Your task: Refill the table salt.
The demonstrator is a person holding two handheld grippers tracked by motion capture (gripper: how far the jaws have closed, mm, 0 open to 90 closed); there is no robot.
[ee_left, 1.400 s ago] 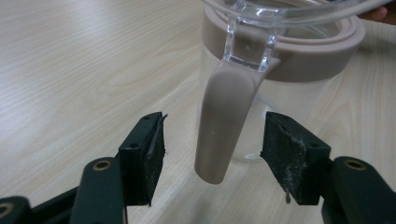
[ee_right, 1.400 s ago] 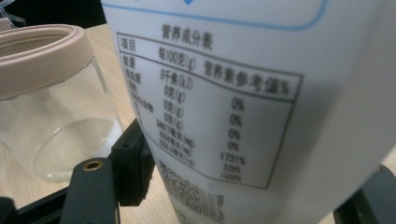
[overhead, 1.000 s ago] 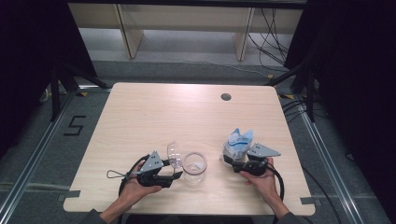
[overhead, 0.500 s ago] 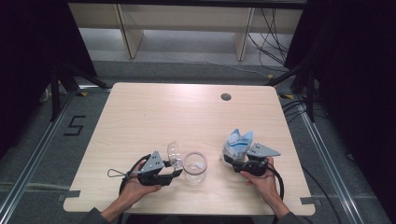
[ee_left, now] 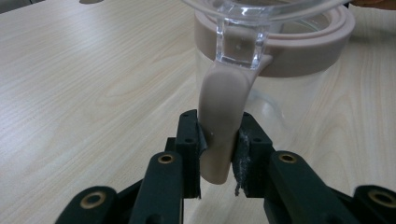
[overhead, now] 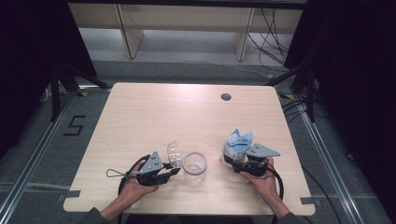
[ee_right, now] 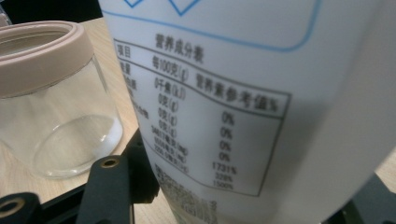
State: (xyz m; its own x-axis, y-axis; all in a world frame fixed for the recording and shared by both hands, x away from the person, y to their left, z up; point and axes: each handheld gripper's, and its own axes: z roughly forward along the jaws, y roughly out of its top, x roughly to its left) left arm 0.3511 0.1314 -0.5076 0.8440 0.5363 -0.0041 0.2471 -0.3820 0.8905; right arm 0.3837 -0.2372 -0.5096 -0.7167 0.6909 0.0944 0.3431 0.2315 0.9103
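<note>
Wood table [overhead: 154, 112], 1 glass jar [overhead: 194, 167], L tongs [ee_left: 218, 154] just closed on its lid tab [ee_left: 222, 126], R tongs [overhead: 237, 164] gripping 1 pouch [overhead: 237, 143].

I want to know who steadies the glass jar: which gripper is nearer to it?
Left. The left gripper has just been closing and now clamps the latch tab hanging from the glass jar. The right gripper stands apart to the jar's right, holding the white pouch.
</note>
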